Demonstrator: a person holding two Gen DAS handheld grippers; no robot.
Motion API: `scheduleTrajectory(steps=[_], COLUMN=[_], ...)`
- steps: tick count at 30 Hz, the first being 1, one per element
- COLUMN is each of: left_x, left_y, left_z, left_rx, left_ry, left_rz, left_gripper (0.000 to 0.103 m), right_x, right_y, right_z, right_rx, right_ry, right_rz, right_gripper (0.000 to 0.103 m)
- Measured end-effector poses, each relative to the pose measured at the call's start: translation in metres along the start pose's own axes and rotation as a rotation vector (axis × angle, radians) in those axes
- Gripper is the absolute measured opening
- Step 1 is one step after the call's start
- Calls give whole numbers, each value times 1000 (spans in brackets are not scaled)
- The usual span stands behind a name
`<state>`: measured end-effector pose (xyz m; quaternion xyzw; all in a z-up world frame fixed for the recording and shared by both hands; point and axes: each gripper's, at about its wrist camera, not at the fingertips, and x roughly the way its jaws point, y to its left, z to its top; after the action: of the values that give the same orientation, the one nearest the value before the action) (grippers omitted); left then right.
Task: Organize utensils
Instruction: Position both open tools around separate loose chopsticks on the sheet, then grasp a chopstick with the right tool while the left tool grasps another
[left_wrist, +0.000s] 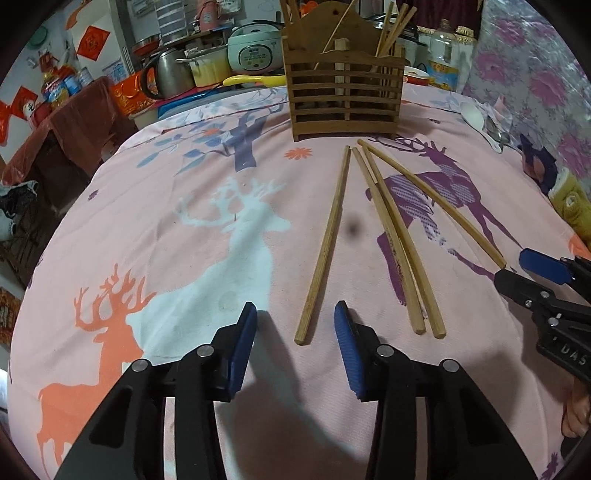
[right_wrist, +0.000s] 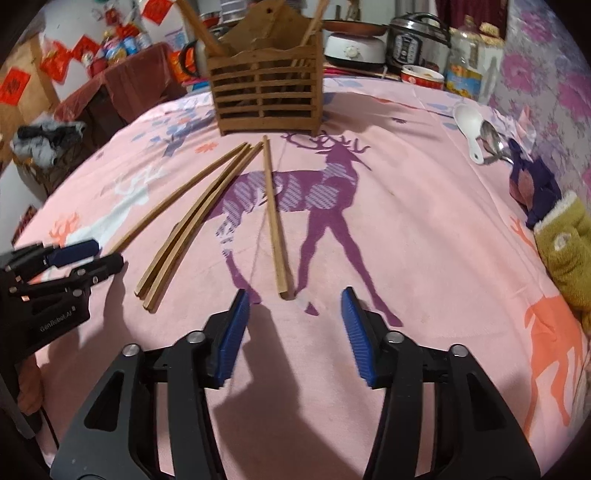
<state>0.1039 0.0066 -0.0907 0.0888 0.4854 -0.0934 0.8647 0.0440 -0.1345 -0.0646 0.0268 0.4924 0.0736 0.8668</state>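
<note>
Wooden chopsticks (left_wrist: 369, 236) lie loose on the cloth (left_wrist: 184, 229), long axes running away toward the holder (left_wrist: 343, 92). Left gripper (left_wrist: 295, 347) and right gripper (right_wrist: 293, 332) both gape wide, empty. Each has one stick's near end just ahead between its fingers.

Four chopsticks (left_wrist: 373, 240) flat on the tablecloth (left_wrist: 184, 258), in front of the slatted holder (left_wrist: 343, 96); more chopsticks (left_wrist: 395, 26) upright inside it; spoons (right_wrist: 476, 136) far right.
</note>
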Motion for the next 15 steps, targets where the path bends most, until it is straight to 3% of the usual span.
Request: scheduleTrajectory(steps=[15], left_x=[1], left_y=[6], left_z=[1], left_rx=[-33], left_ry=[12], left_rz=[-16], left_gripper=[47], right_x=[5], right_y=[11], right_z=[3], right_rx=[-67], right_ry=[12], right_rz=[-34], right_gripper=[40])
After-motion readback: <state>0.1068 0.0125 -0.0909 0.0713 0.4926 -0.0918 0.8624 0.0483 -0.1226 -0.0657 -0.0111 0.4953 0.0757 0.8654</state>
